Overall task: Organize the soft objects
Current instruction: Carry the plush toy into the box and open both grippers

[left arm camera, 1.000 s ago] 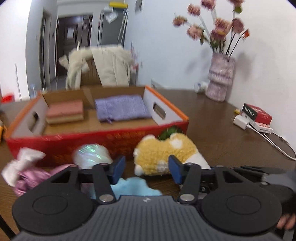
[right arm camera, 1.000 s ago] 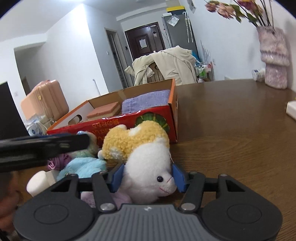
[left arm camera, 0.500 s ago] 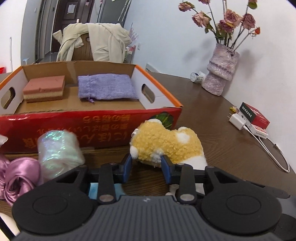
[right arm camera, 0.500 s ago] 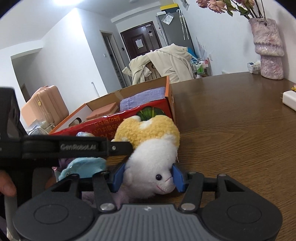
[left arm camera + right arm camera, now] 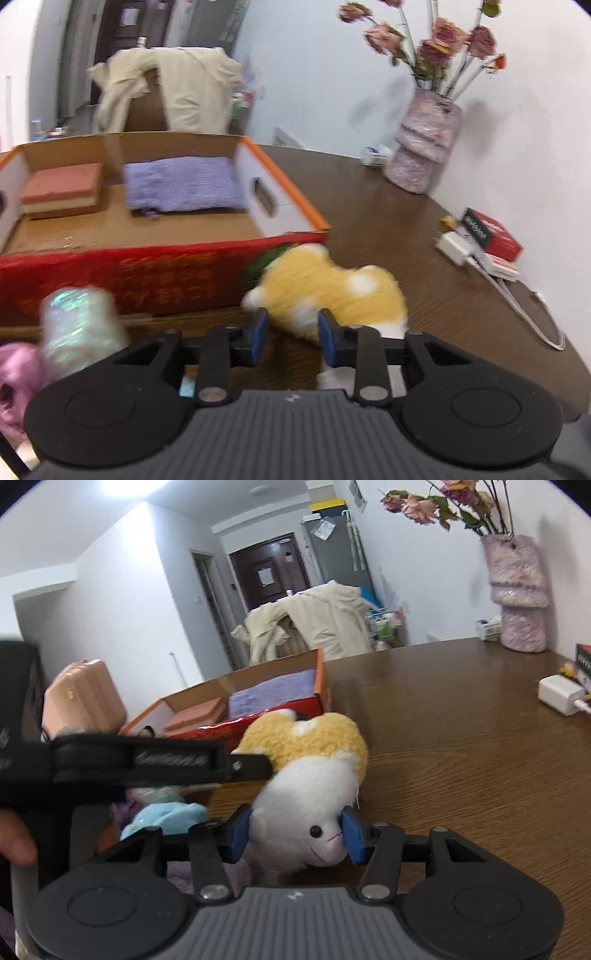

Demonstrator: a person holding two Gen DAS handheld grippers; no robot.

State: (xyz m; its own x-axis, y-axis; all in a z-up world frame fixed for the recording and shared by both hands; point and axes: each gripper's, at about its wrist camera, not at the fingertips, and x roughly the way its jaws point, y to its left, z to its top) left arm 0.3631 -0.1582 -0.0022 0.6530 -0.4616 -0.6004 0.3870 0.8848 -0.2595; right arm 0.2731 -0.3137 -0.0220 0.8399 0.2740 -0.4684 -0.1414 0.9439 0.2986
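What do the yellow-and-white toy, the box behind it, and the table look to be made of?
Plush toy: soft fabric, curly yellow fleece on the back and smooth white pile on the face. Box: cardboard, glossy red print outside and bare brown inside. Table: dark wood or a veneer, semi-gloss with visible grain.

Flower vase [image 5: 423, 147], charger [image 5: 455, 248], suitcase [image 5: 83, 698]

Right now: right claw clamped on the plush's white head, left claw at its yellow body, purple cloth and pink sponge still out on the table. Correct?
Not quite. The purple cloth and pink sponge already lie inside the red cardboard box, as the left wrist view shows. The rest holds: right claw on the plush's white head, left claw at its yellow body.
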